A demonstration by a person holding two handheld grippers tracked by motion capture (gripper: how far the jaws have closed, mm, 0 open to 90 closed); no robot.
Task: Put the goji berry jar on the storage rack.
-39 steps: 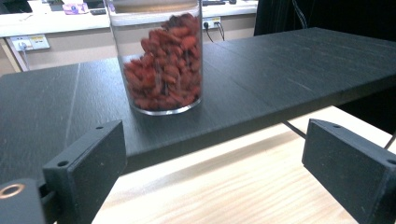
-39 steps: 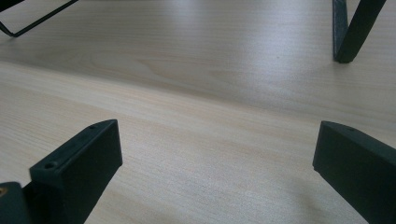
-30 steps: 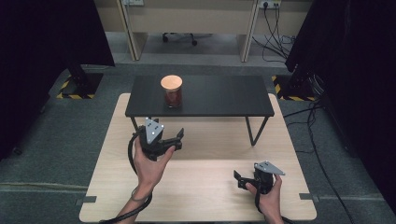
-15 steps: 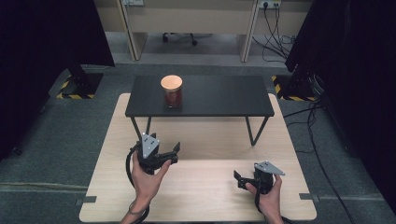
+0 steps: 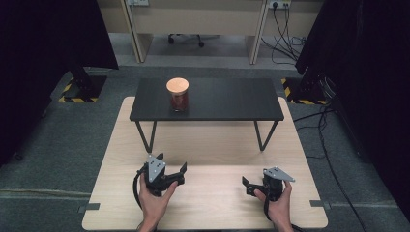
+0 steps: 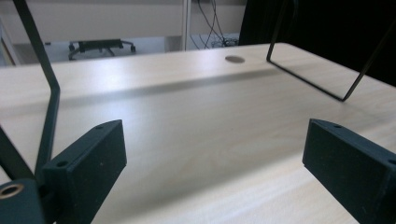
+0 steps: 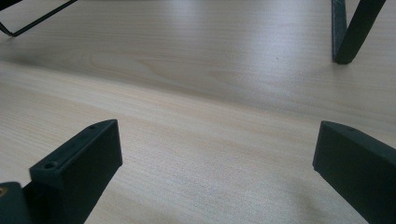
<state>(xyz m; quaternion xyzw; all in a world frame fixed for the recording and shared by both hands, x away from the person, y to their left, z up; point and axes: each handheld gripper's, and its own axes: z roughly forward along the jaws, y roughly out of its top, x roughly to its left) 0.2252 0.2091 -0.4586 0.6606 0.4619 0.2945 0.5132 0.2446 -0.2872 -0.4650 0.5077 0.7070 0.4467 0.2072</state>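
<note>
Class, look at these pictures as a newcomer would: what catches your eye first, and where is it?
First the jar with its round wooden lid, standing alone on the left part of the low black shelf. Then the two hand-held grippers down on the pale wooden table: the left gripper and the right gripper, both open and holding nothing.

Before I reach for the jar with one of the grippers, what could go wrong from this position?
1. The jar stands on a raised black shelf, and both the left gripper and the right gripper are low on the wooden table. A straight push forward could probably strike the shelf edge or its thin metal legs.
2. The jar looks tall and is near the shelf's left part; a sideways bump from an open jaw might tip it.
</note>
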